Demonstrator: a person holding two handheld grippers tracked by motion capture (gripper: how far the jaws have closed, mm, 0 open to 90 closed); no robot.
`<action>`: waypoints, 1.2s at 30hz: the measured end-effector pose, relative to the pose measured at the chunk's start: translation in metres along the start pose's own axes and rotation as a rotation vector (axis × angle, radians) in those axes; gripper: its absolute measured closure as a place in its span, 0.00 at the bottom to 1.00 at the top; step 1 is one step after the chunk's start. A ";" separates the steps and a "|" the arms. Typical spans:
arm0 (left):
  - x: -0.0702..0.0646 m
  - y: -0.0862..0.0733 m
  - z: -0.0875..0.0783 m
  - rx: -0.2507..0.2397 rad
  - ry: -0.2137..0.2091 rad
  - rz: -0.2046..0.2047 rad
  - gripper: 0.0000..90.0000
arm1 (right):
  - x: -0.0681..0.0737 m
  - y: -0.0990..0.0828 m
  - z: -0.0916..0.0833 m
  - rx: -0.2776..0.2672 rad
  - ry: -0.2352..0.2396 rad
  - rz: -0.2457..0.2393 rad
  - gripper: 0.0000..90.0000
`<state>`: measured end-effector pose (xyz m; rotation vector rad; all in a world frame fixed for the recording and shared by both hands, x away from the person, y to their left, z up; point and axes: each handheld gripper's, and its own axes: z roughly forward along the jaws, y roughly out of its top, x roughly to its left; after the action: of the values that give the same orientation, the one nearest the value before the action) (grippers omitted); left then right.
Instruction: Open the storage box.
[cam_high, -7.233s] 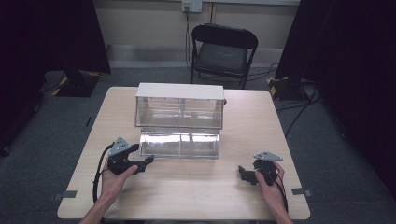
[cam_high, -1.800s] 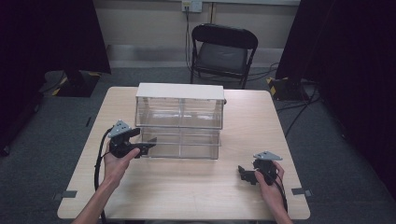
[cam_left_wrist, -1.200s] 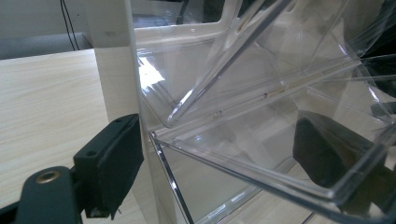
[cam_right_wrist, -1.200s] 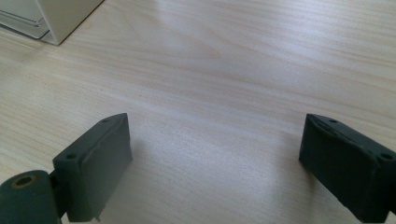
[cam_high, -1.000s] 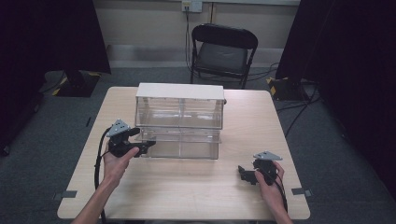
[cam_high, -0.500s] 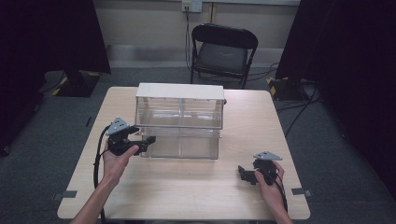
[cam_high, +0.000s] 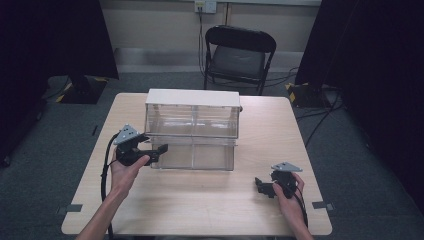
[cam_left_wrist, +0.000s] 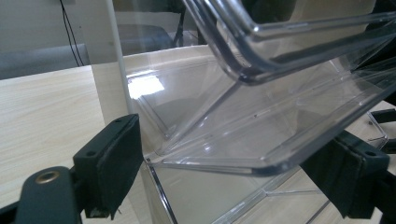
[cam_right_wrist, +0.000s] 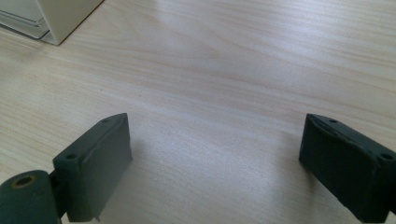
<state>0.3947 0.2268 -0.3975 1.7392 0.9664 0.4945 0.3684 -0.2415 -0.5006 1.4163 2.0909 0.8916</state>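
On the table (cam_high: 200, 200), both tools spread: left tool (cam_high: 159, 150) astride clear drawer (cam_left_wrist: 261, 116).

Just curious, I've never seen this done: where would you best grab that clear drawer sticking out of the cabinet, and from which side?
Probably its front rim near the left corner, from the person's side. The drawer juts toward them from the cabinet, so that thin lip is exposed, and the left gripper already has its open jaws around it.

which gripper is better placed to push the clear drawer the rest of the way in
Left. The left gripper is at the left end of the clear drawer, its jaws open on either side of the drawer's edge in the left gripper view. The right gripper rests open on the table, apart from the drawer.
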 end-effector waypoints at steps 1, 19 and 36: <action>0.000 0.000 0.000 0.000 0.000 0.000 0.17 | 0.000 0.000 0.000 0.000 0.000 0.000 0.09; -0.003 0.012 -0.003 0.001 -0.033 -0.017 0.10 | 0.000 0.000 0.000 0.000 0.000 0.000 0.09; -0.001 0.010 -0.002 0.009 -0.033 -0.023 0.14 | 0.000 0.000 0.000 0.000 0.000 0.000 0.09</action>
<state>0.3961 0.2258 -0.3875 1.7372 0.9653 0.4456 0.3684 -0.2415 -0.5006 1.4165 2.0910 0.8913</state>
